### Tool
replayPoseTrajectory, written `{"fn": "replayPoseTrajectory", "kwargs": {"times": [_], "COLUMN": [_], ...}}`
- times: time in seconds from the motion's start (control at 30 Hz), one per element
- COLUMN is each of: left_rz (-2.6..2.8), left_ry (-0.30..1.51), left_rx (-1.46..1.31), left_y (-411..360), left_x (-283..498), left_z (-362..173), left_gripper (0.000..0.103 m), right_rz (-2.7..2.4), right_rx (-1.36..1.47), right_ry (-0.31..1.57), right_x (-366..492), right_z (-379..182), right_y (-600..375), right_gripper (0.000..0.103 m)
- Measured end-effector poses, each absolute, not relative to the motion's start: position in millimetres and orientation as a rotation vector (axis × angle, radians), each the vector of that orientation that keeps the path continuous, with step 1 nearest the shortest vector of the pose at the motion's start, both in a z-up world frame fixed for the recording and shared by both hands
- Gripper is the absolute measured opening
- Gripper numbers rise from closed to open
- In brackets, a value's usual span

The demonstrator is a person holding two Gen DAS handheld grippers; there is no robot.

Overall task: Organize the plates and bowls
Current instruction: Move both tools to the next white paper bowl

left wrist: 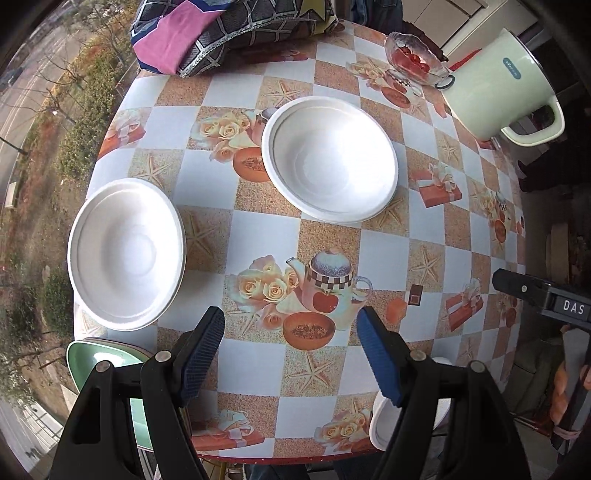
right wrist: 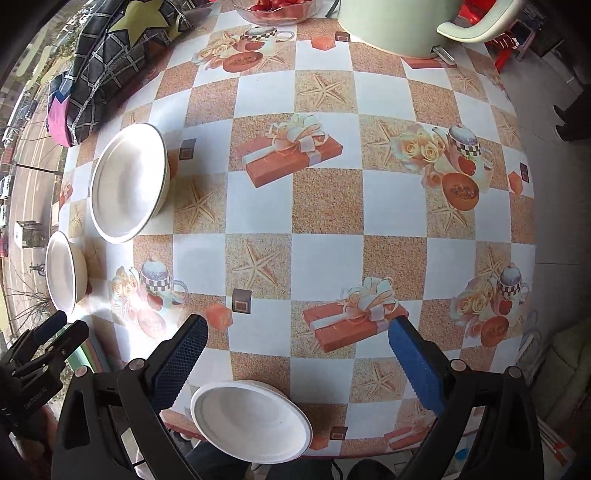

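Two white bowls stand on the patterned tablecloth, one mid-table and one by the left edge. A third white bowl sits at the near edge, under my right gripper and partly hidden behind a finger in the left wrist view. Stacked green plates lie at the near left corner. My left gripper hangs open above the table, holding nothing. My right gripper is open too, empty, pointing down; its body shows at the right.
A pale green kettle and a glass dish of red items stand at the far right. A patterned bag lies at the far left. The round table's edge runs close below both grippers.
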State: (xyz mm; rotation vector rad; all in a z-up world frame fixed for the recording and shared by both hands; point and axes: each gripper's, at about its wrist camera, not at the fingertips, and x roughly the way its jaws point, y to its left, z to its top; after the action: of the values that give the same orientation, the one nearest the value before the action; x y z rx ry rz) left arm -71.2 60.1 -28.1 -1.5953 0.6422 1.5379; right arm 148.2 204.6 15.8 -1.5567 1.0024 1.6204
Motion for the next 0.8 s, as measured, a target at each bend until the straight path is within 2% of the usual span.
{"fn": "replayPoseTrajectory", "kwargs": {"times": [0.37,0.8], "left_rz": [1.715,1.697], "left_ry": [0.627,0.814], "left_rx": [-1.582,-1.529], "left_y": [113.7,158.7], "left_x": [-113.9,-126.8], "left_z": [-39.4,-87.0], "left_gripper": [0.077,0.077], "right_rz": [1.743,1.766], "right_rx": [-1.579,-1.563], "right_ry": [0.979,1.035], "right_x": [65.5,13.9], "right_z": [-8.9,-53.6], "right_y": [229.7,244.3], "right_gripper": [0.099,0.099]}}
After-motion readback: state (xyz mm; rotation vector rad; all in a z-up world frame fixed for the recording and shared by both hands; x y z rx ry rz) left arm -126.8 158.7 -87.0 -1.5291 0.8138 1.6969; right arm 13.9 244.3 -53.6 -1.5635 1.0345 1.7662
